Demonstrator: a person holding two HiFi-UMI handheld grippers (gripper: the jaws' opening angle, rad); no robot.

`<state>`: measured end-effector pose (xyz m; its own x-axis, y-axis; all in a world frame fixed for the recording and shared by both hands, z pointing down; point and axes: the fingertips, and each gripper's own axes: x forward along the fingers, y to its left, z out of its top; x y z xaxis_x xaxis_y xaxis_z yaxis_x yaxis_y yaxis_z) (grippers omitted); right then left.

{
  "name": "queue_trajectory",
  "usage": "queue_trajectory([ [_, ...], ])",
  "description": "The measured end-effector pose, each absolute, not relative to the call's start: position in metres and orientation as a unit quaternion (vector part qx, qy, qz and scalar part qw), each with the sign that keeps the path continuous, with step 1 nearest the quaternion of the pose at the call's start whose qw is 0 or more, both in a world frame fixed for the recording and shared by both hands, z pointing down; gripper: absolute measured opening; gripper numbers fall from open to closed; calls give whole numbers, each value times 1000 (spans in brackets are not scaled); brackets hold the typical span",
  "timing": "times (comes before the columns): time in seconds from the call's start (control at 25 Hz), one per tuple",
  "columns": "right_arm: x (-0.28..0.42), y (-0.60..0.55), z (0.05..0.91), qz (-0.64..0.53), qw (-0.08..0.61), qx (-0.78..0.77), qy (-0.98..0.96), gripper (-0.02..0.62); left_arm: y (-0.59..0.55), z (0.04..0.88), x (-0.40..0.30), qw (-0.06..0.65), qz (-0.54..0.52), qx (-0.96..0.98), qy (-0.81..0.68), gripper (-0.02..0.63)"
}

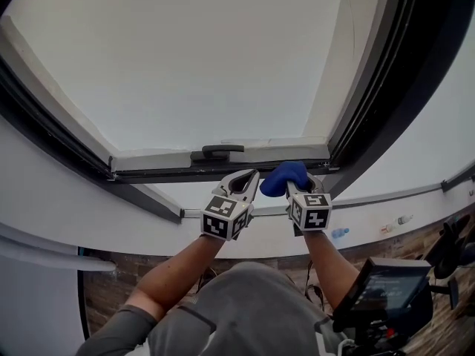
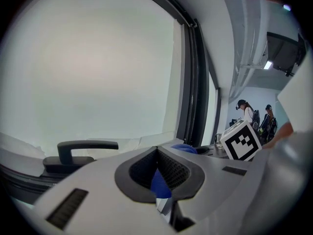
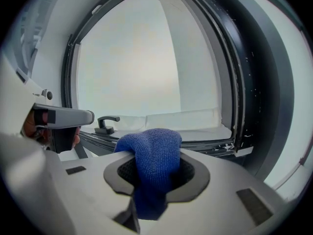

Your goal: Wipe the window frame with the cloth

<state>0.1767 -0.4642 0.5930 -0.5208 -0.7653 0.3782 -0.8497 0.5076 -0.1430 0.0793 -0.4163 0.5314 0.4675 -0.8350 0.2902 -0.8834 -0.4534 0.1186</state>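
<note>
The right tongs (image 3: 156,166) are clamped on the blue cloth (image 3: 152,153). The cloth's long axis runs along the tongs: a rounded wad bulges out past the tips toward the window, folding a little to the left, and the rest trails back through the hollow between the pads. The left tongs (image 2: 157,150) have their tips pressed together; a sliver of blue shows in the hollow behind them, and I cannot tell whether it is gripped there. In the head view both are raised side by side, near each other, the left tips just beside the wad and both pointing at the lower rail (image 1: 223,171) of the window frame. The cloth sits close to that rail, near the lower right corner where the rail meets the dark right upright (image 1: 371,102); whether it touches the rail I cannot tell. A dark handle (image 1: 217,151) lies flat on the rail, just left of the cloth and beyond the left tips. Above the rail the pale pane (image 1: 193,58) stretches wide and bare, with the rail running on leftward to the slanting left side of the frame (image 1: 52,136). A white ledge (image 3: 195,119) lies inside along the rail. Two people (image 2: 247,112) stand well off to the right in the left gripper view.
</note>
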Motion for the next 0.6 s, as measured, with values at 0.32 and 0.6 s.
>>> queue_trajectory([
  [0.32, 212, -476, 598, 163, 128, 491, -846, 123, -430, 540, 111, 123, 103, 861, -483, 9],
  [0.6, 245, -485, 604, 172, 123, 520, -828, 123, -434, 548, 130, 129, 103, 867, -471, 9],
])
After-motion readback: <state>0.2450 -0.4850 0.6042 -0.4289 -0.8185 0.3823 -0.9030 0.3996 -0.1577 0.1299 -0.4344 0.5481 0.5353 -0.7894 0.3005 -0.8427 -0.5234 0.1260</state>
